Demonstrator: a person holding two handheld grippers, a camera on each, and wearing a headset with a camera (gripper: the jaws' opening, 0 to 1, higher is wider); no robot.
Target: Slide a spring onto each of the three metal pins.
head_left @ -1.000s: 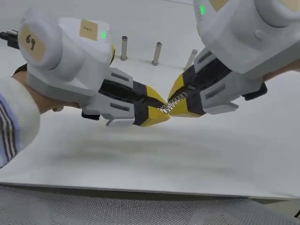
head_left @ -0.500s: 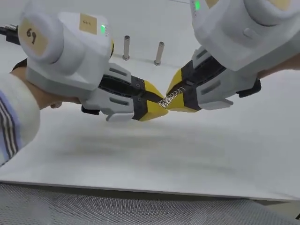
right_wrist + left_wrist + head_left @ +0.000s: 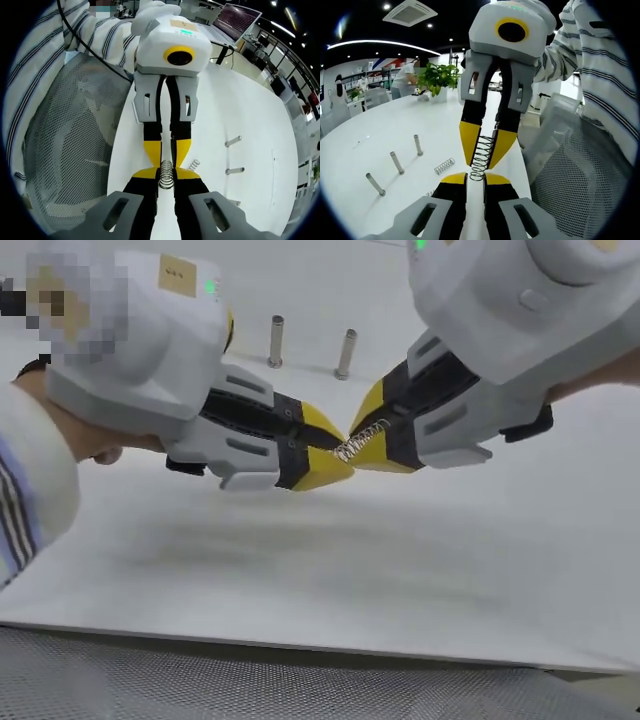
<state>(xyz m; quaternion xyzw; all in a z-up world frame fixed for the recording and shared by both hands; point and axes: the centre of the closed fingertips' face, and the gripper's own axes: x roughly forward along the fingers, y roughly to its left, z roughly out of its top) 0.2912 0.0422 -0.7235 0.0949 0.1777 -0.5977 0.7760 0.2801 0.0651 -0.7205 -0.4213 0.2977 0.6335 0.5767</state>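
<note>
Two grippers meet tip to tip above the tabletop (image 3: pixel 300 570), and one spring (image 3: pixel 360 438) bridges them. Our right gripper (image 3: pixel 372 440) is clamped along most of the coils, its jaws only as far apart as the spring is wide. Our left gripper (image 3: pixel 338 456) is closed to a narrow slit on the spring's other end, as the left gripper view shows. The spring hangs in the air, clear of the tabletop, between the near edge and the pins.

Three pins (image 3: pixel 396 162) stand upright in a row toward the far edge, all bare and well apart from the grippers. A second spring (image 3: pixel 444 165) lies flat near the row.

We judge that we are re-gripping or handing over the first spring, since no pin is loaded yet. Next, one gripper should let go so that the other holds the spring by one end with its bore free. Then we carry it to a pin, line the open end up with the pin's top and slide it down. The spring looks thin and soft, so a hard squeeze or a skewed approach could bend or snag it.
</note>
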